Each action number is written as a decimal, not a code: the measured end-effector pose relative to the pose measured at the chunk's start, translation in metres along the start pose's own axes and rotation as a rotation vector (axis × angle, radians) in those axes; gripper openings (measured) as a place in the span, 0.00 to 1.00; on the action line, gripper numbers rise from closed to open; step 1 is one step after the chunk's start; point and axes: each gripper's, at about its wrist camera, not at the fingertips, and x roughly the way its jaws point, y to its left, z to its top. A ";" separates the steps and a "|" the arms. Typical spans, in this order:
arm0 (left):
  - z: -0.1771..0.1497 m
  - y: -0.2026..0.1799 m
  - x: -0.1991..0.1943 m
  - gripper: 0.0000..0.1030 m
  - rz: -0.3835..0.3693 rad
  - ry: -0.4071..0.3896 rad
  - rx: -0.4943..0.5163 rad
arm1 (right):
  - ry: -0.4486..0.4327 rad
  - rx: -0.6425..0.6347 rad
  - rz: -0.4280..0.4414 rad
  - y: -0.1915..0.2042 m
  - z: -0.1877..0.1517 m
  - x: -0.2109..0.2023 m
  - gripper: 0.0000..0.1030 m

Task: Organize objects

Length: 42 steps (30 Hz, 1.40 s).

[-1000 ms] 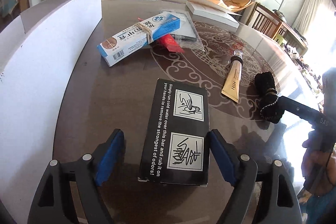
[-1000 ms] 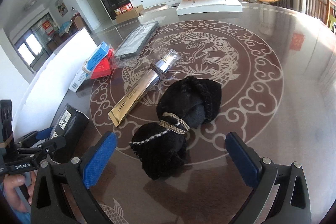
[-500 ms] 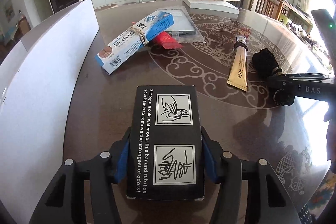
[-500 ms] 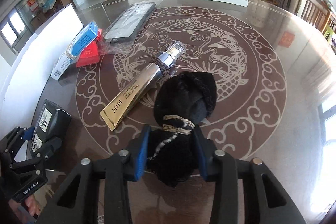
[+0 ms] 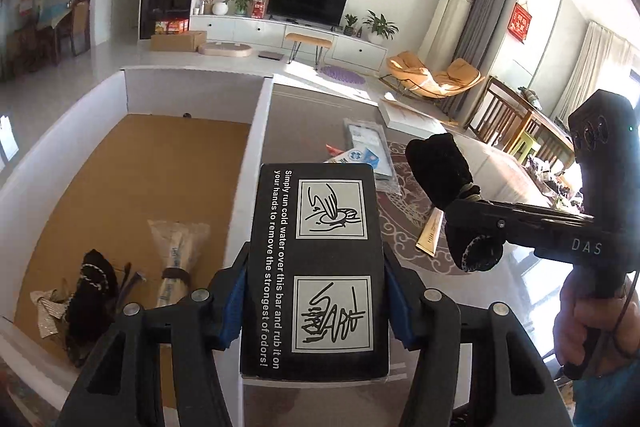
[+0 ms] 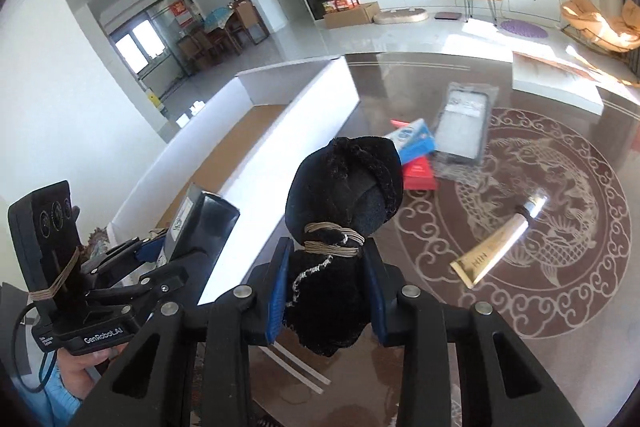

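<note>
Left wrist view: left hand-held gripper (image 5: 316, 301) clamped on black box (image 5: 316, 267) across its long sides, carried in the air above the near wall of white bin (image 5: 256, 131). Stiff card, flat faces, likely light; side grip looks square, little risk of slipping. Bin floor already holding a dark bundle (image 5: 90, 287) and a wrapped packet (image 5: 176, 259).

Right wrist view: right hand-held gripper (image 6: 326, 291) closed on lower half of black cloth bundle (image 6: 344, 223), just below its string tie, lifted clear of table (image 6: 560, 307). Soft, squashable, upper end flopping free; hold near the tie seems best. Gold tube (image 6: 496, 243), blue carton (image 6: 414, 141) left on table.
</note>
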 end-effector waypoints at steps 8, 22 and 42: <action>-0.004 0.135 -0.008 0.56 0.297 0.076 -0.131 | 0.100 -0.211 0.213 0.151 0.017 0.093 0.34; -0.023 0.089 0.008 0.84 0.231 0.063 -0.106 | -0.067 -0.231 0.026 0.099 -0.019 0.075 1.00; -0.083 -0.127 0.135 0.95 0.033 0.230 0.204 | 0.030 0.115 -0.607 -0.171 -0.126 -0.002 1.00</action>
